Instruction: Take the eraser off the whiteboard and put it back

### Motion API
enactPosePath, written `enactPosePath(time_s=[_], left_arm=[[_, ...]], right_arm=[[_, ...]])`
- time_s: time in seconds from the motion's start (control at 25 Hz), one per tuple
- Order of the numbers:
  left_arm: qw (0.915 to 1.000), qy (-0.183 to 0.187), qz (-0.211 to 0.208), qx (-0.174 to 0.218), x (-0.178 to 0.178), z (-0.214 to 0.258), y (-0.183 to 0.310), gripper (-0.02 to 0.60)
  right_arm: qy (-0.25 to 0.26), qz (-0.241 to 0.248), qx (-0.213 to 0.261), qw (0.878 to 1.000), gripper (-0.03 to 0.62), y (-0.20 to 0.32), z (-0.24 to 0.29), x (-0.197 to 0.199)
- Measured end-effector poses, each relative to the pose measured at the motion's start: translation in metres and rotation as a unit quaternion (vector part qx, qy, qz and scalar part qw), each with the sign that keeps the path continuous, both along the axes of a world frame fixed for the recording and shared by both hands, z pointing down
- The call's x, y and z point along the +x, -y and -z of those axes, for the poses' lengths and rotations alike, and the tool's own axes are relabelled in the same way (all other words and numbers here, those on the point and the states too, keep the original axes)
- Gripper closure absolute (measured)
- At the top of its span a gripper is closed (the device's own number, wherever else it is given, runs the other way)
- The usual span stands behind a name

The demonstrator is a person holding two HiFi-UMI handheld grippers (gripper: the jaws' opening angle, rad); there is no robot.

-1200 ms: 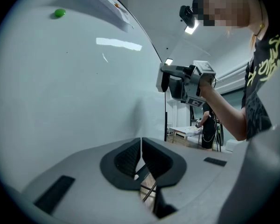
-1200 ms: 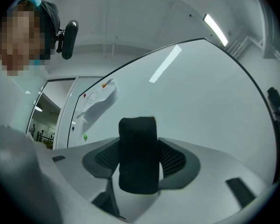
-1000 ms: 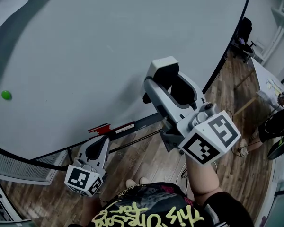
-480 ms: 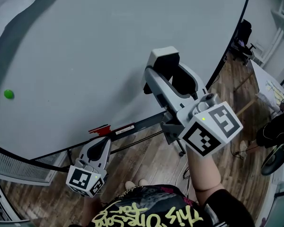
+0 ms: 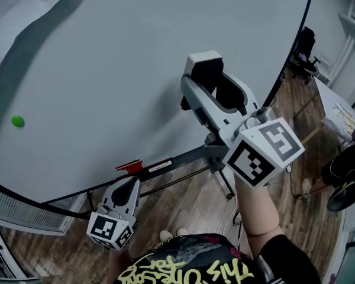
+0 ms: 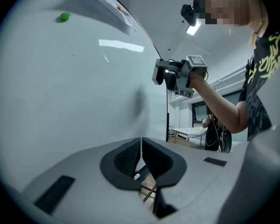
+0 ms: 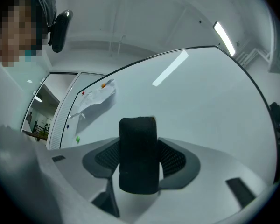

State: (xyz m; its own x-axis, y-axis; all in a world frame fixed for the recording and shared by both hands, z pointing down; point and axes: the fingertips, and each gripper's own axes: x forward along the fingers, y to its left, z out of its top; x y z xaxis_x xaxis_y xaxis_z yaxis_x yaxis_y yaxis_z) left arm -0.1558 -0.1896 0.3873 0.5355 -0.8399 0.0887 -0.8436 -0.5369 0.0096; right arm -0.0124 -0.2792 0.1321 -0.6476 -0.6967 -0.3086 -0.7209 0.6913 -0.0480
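Clamped in the right gripper (image 5: 216,93), the eraser (image 7: 138,153) is best pressed flat onto the whiteboard (image 5: 106,64) before release, with the closed, empty left gripper (image 6: 141,158) held clear by its bottom edge.

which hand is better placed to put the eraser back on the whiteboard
Right. The right hand-held gripper clamps the eraser, raised close to the whiteboard. The left hand-held gripper is shut, empty and low near the board's bottom edge.

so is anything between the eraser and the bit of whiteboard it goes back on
Nothing visible. The eraser is clamped in the right gripper and faces a bare stretch of whiteboard. The green magnet and the paper sheet sit well off to the side.
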Motion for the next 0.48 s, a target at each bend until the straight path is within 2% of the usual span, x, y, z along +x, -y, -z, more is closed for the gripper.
enactPosePath(time_s=[0.48], left_arm=[[1.0000, -0.004, 0.004, -0.001, -0.008, -0.003, 0.004, 0.566]], right_arm=[[-0.022, -0.020, 0.004, 1.000, 0.356, 0.028, 0.008, -0.010]])
